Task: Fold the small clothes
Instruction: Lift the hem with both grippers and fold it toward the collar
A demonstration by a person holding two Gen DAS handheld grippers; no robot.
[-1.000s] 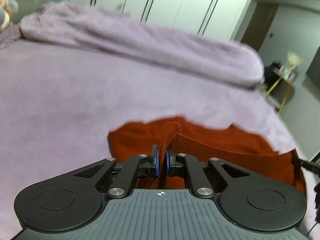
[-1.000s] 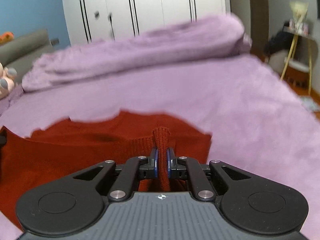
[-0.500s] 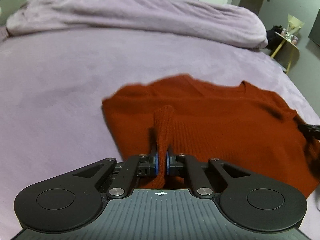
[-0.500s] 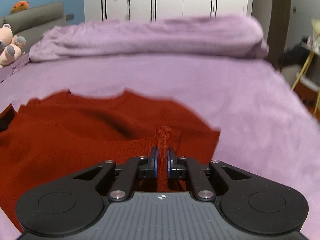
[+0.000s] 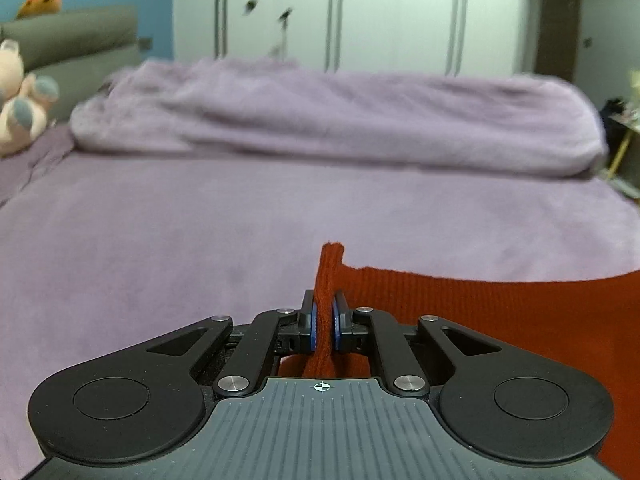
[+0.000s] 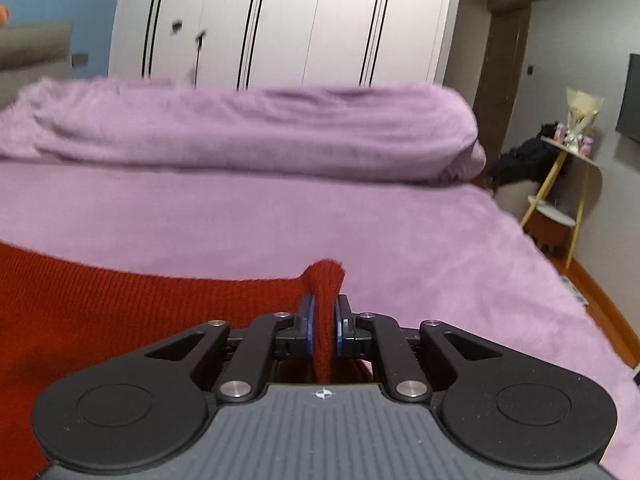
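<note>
In the left wrist view, the left gripper [image 5: 324, 322] has its blue pads [image 5: 312, 325] pressed together on a pinched ridge of the red knit sweater [image 5: 500, 312], which rises a little above the fingertips. From that pinch the sweater's top edge runs level toward the right side of the view, over the purple bedspread [image 5: 160, 240]. At the far edge of the bed lies a rolled purple blanket [image 5: 340, 120], with a white wardrobe [image 5: 360, 12] behind it and a pink plush toy [image 5: 20, 96] at the far left corner. In the right wrist view, the right gripper [image 6: 323, 326] is likewise clamped on a bunched fold of the red knit sweater [image 6: 120, 312], whose cloth spreads away to the left over the purple bedspread [image 6: 400, 232]. Beyond the bed's right edge stands a small yellow-legged side table [image 6: 568, 176].
</note>
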